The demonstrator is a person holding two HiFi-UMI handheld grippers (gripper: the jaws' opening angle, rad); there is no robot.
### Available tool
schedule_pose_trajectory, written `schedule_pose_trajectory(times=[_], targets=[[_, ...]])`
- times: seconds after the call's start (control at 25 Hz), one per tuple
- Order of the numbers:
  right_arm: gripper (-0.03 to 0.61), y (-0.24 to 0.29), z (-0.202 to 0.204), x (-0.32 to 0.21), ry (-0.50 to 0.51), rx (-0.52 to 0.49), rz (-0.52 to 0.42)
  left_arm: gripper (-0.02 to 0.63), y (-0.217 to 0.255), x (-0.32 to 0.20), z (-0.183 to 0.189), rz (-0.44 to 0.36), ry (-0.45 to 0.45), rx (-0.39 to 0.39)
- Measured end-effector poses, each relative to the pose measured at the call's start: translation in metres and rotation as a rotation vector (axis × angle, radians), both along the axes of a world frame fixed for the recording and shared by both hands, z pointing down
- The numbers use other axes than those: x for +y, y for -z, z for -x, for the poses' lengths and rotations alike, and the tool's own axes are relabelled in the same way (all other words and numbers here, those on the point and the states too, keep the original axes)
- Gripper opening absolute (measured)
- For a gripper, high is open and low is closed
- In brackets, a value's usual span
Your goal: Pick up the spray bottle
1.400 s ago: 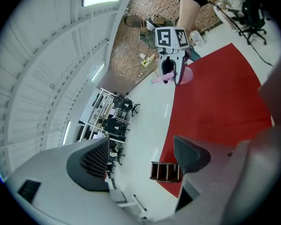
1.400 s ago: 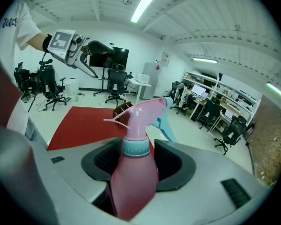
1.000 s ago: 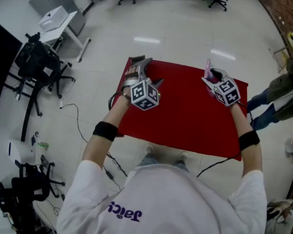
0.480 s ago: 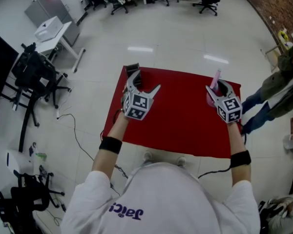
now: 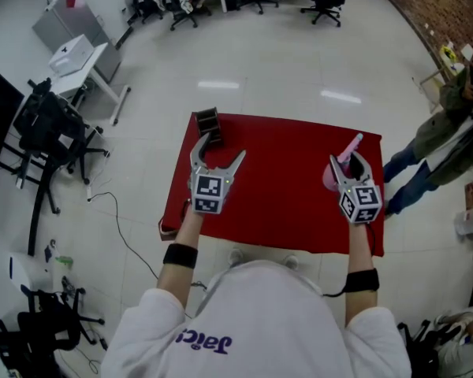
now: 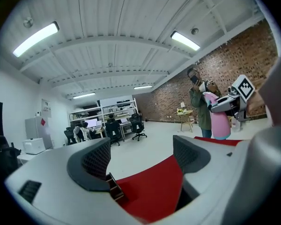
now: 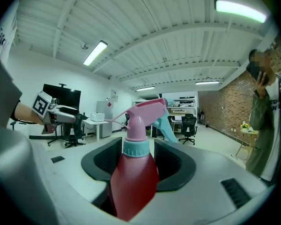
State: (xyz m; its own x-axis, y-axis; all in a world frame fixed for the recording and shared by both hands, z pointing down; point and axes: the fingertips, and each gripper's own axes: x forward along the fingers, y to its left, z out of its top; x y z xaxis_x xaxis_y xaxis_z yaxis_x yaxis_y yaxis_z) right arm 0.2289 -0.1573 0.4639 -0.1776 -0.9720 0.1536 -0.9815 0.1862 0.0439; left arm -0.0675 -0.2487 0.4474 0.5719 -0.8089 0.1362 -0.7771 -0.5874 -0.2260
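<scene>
My right gripper (image 5: 345, 162) is shut on the pink spray bottle (image 5: 340, 161) and holds it above the right side of the red table (image 5: 280, 179). In the right gripper view the bottle (image 7: 133, 172) stands upright between the dark pads (image 7: 173, 161), its pink trigger head pointing left. My left gripper (image 5: 217, 148) is open and holds nothing, hanging over the table's left part. The left gripper view shows its bare pads (image 6: 94, 159) apart, with the bottle (image 6: 218, 118) and right gripper (image 6: 234, 97) far to the right.
A small dark box (image 5: 207, 120) sits at the table's far left corner. A person (image 5: 449, 136) stands beside the table's right edge. Office chairs (image 5: 59, 120), a white desk (image 5: 83, 57) and cables (image 5: 114, 203) lie on the floor to the left.
Both grippers have drawn back toward me over the table and rolled level. The right one carries the bottle with it, kept clear of the cloth.
</scene>
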Motion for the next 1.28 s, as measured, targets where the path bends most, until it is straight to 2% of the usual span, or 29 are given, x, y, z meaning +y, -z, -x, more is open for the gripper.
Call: schedule_pose_trajectory(times=[0.12,0.36,0.76,1.04,1.28], targets=[[0.221,-0.005,0.001,0.016,-0.036,-0.021,-0.022,0.43,-0.012,0.016,-0.002,-0.007,-0.009,0.026],[0.221,-0.012,0.01,0.054,-0.084,-0.014,-0.081,0.43,-0.03,0.047,0.008,0.036,0.007,0.087],[0.221,-0.01,0.022,0.114,-0.217,-0.031,-0.079,0.43,-0.023,0.086,0.023,0.044,0.03,0.125],[0.221,-0.01,0.027,0.129,-0.239,-0.061,-0.11,0.425,-0.019,0.096,0.028,0.056,0.047,0.168],[0.219,-0.014,0.032,0.128,-0.235,-0.049,-0.105,0.425,-0.022,0.102,0.028,0.046,0.05,0.166]])
